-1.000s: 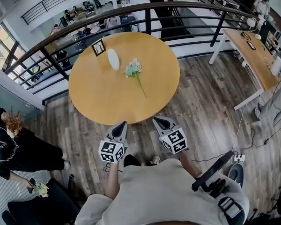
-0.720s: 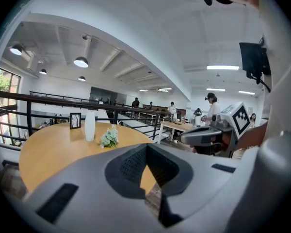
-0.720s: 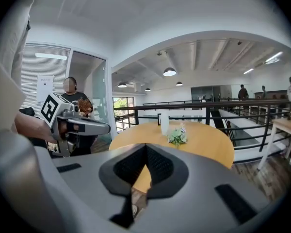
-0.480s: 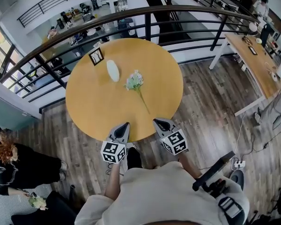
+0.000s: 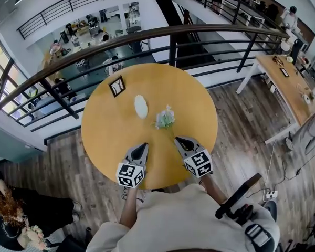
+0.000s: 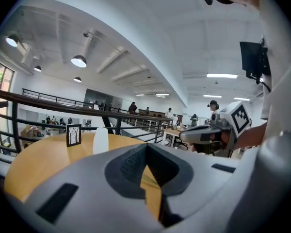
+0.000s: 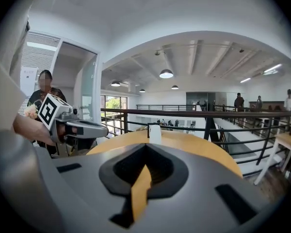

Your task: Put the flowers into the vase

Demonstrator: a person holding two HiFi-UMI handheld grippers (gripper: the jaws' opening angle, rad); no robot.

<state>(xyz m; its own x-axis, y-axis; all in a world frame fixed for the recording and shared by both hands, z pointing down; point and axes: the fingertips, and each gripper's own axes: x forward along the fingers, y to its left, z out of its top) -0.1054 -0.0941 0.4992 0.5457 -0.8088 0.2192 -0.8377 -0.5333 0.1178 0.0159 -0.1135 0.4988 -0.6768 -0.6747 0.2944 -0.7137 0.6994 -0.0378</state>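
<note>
Flowers (image 5: 165,118), a small bunch of pale green and white, lie on the round wooden table (image 5: 107,133) a little right of centre in the head view, blooms toward the top of the frame; the stem runs down and right toward the right gripper (image 5: 179,140), and its lower end cannot be made out; the white vase (image 5: 140,106) stands upright just up and left of the bunch, apart from it; a small black picture frame (image 5: 117,86) stands further up and left, near the table's far edge; a dark railing (image 5: 147,35) curves behind the table across the upper frame; both grippers are over the table's near edge at lower centre, side by side and apart, tips pointing up the frame; the left gripper (image 5: 142,147) has its jaws together with nothing between them; the right gripper's jaws are likewise closed and empty; neither touches the flowers or the vase; a long wooden desk (image 5: 283,80) sits at the right edge of the frame.
</note>
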